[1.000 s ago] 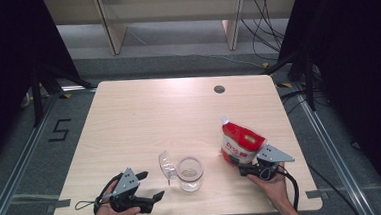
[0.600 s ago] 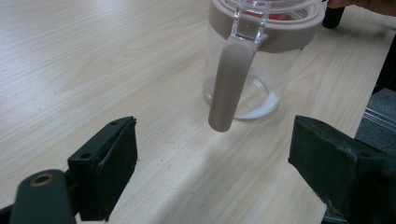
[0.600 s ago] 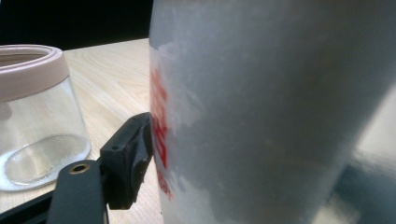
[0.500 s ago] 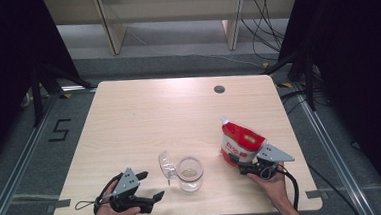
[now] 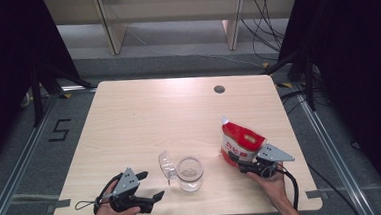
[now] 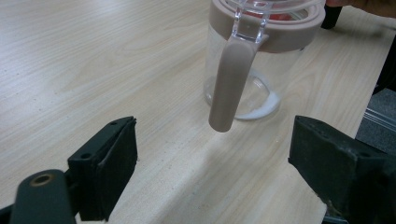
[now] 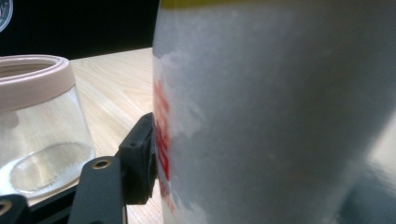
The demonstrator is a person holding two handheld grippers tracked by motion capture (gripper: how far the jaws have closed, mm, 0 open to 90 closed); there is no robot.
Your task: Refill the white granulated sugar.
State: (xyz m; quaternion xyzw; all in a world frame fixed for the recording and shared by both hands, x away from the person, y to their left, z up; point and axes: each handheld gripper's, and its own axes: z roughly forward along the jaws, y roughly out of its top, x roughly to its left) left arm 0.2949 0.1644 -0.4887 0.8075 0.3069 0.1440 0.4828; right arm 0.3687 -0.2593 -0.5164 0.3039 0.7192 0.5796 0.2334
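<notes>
On the table (image 5: 144, 115) my red pouch (image 5: 241, 140) stands upright near the right front edge, and my right gripper (image 5: 242, 160) pinches its lower part. The glass jar (image 5: 190, 173) with its flipped-open lid (image 5: 166, 165) stands left of the pouch. My left gripper (image 5: 150, 186) rests spread wide, empty, near the jar.

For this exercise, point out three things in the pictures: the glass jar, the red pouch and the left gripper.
glass jar (image 5: 190, 173): high view, on its clear side wall.
red pouch (image 5: 240, 140): high view, on its red front panel.
left gripper (image 5: 151, 186): high view, midway between its fingertips.
</notes>
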